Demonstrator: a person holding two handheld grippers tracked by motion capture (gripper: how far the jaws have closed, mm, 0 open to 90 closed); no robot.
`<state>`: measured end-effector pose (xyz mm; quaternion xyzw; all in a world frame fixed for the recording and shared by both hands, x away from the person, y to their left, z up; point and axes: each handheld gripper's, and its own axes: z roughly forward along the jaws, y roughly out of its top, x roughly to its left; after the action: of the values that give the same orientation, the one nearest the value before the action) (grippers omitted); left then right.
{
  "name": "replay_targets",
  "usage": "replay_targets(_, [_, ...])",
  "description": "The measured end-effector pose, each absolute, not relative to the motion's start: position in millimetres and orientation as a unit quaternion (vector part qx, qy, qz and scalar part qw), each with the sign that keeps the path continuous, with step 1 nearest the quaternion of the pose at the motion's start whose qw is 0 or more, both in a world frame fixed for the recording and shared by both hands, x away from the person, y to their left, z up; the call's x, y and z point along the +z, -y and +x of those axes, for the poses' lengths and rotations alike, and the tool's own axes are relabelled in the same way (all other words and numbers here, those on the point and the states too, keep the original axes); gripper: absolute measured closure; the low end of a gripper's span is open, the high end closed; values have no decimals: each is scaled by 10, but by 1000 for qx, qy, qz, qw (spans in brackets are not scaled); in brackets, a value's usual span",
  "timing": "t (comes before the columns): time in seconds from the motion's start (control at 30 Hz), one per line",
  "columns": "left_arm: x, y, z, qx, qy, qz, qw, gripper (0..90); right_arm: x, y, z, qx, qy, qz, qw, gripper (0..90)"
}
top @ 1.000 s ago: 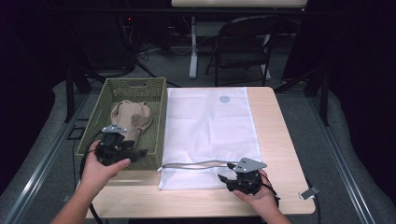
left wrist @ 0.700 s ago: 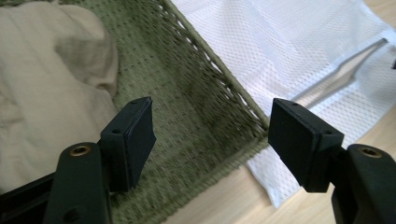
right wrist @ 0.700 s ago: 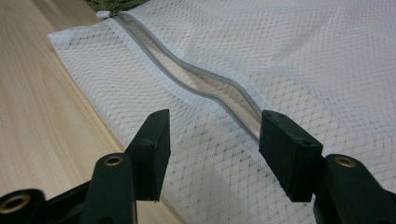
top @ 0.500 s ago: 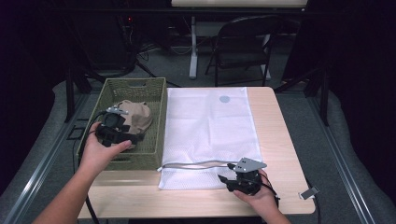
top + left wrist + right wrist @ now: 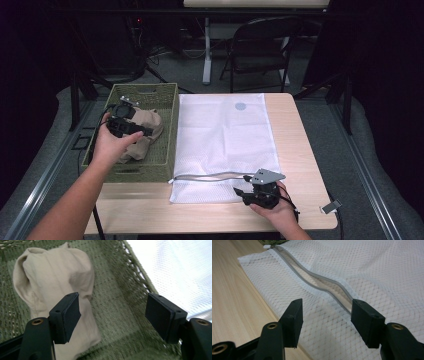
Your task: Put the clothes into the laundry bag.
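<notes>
A beige cloth [image 5: 145,131] [image 5: 52,290] lies crumpled in the green woven basket [image 5: 170,130] [image 5: 120,305] at the table's left. My left gripper [image 5: 131,129] [image 5: 112,312] hovers over the basket just above the cloth, jaws wide open with nothing between them. A white mesh laundry bag [image 5: 225,135] [image 5: 362,270] lies flat on the table, its grey zipper [image 5: 210,176] [image 5: 322,282] partly open near the front edge. My right gripper [image 5: 245,192] [image 5: 325,322] rests open at the bag's front right corner, jaws straddling the zipper end.
The wooden table [image 5: 300,150] has bare room to the right of the bag and along its front. A small clip-like object [image 5: 331,206] sits at the front right corner. A folding chair [image 5: 260,50] stands behind the table.
My left gripper has moved from the basket's front end forward over the beige cloth. The right gripper has stayed put at the bag's zipper.
</notes>
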<state>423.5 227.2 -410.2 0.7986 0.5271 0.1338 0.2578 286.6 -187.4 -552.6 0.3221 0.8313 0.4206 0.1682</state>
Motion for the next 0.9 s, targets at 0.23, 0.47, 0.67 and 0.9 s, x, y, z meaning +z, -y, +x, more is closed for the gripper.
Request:
replay_targets(0.23, [-4138,-2255,4372,141,-535,798,240,277,-5528,1880,2868,419,-832,322,169,424])
replay_targets(0.47, [-4115,-2277,4449,140,-542,796,232,277,-5535,1876,2871,418,-833,321,166,424])
replay_targets(0.67, [-4109,-2302,4514,138,-549,792,227,277,-5537,1875,2872,417,-834,322,166,424])
replay_targets(0.9, [-4146,-2335,4604,134,-560,788,216,277,-5542,1880,2877,418,-834,322,165,424])
